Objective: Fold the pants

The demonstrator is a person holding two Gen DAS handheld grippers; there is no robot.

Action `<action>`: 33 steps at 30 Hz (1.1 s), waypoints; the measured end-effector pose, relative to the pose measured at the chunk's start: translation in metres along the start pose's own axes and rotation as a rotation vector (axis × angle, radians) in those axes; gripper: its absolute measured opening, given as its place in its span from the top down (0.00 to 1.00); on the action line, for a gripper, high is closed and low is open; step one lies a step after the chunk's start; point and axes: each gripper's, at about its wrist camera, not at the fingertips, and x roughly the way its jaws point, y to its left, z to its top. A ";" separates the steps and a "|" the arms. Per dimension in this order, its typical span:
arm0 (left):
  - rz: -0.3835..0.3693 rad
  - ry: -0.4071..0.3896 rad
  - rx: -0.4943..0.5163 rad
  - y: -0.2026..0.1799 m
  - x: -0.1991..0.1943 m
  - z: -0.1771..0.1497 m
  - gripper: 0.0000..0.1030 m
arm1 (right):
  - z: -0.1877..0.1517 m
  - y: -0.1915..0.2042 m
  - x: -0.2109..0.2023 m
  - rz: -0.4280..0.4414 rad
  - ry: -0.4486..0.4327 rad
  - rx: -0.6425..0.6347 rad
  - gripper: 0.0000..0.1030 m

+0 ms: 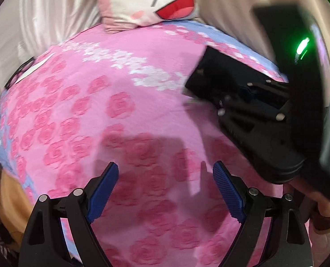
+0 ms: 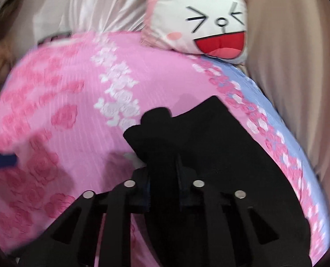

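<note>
A bed covered by a pink rose-print bedspread fills both views, with a band of white roses crossing it and a light blue border along its 2 o'clock edge. Pale satin curtain fabric hangs behind the bed at 11 o'clock. A white and pink rabbit-face cushion with a red open mouth sits on the bedspread's far edge at 12 o'clock.

The black pants lie bunched on the bedspread at 3 o'clock of its middle, close to the blue border; in the right wrist view they spread from centre down to 5 o'clock.

The right tool has its jaws drawn close together with a fold of the black pants pinched between them. In the left wrist view it enters from 3 o'clock, blurred.

The left tool hangs over bare bedspread at 6 o'clock, its blue-padded fingers spread wide with nothing between them.
</note>
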 end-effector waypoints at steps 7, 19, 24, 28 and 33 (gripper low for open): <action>-0.130 -0.068 0.132 -0.074 -0.015 0.022 0.18 | -0.033 -0.123 -0.116 0.086 -0.202 0.433 0.88; -0.390 -0.062 0.536 -0.298 -0.031 -0.012 0.15 | -0.313 -0.288 -0.286 -0.077 -0.368 1.137 0.88; -0.362 -0.022 0.623 -0.344 -0.014 -0.047 0.14 | -0.417 -0.294 -0.262 0.004 -0.330 1.378 0.89; -0.235 -0.078 0.695 -0.363 -0.008 -0.062 0.11 | -0.422 -0.297 -0.255 0.083 -0.391 1.370 0.84; -0.232 -0.063 0.671 -0.354 -0.013 -0.054 0.11 | -0.430 -0.300 -0.261 0.214 -0.477 1.420 0.54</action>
